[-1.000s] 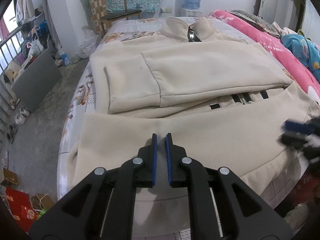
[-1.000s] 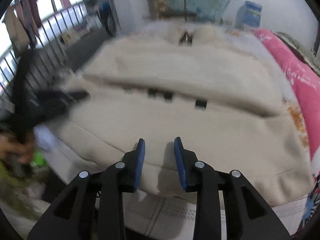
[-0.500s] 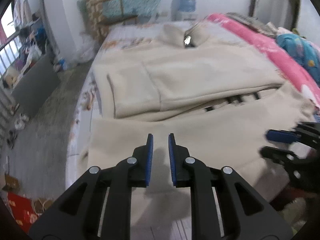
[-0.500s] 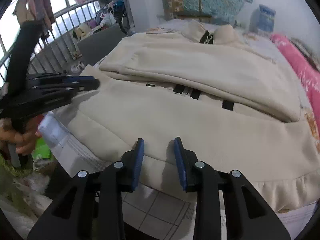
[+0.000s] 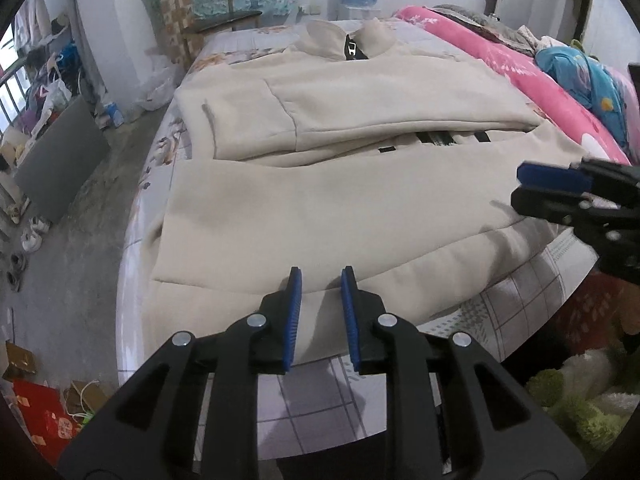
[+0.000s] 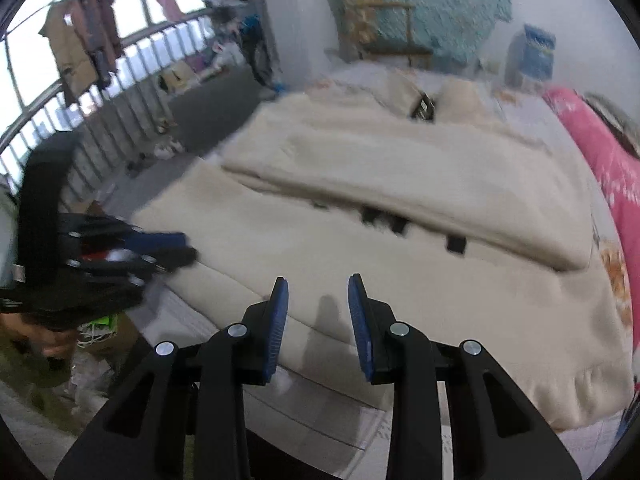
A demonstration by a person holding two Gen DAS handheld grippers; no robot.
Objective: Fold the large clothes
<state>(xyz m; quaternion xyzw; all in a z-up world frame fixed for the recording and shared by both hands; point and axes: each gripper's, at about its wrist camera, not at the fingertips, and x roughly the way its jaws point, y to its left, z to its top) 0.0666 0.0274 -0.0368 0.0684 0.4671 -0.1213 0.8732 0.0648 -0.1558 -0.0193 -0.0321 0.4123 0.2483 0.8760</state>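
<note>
You could not read the jacket [image 6: 400,288] in detail from the right wrist view: it was motion-blurred, as was the left gripper [image 6: 176,248] beside the jacket's near-left corner. The hand [image 6: 44,344] below that gripper was smeared and mostly cut off by the frame edge. In the left wrist view, the right gripper [image 5: 532,188], over the jacket's right edge, ran out of frame.

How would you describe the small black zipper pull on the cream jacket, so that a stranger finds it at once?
Start at the bed with the checked sheet, where the big cream jacket lies spread out. Follow the jacket to its far end, to the raised collar. The zipper pull hangs in the collar's open gap; unlike the black tabs at mid-jacket, it has a pale metal centre.
</note>
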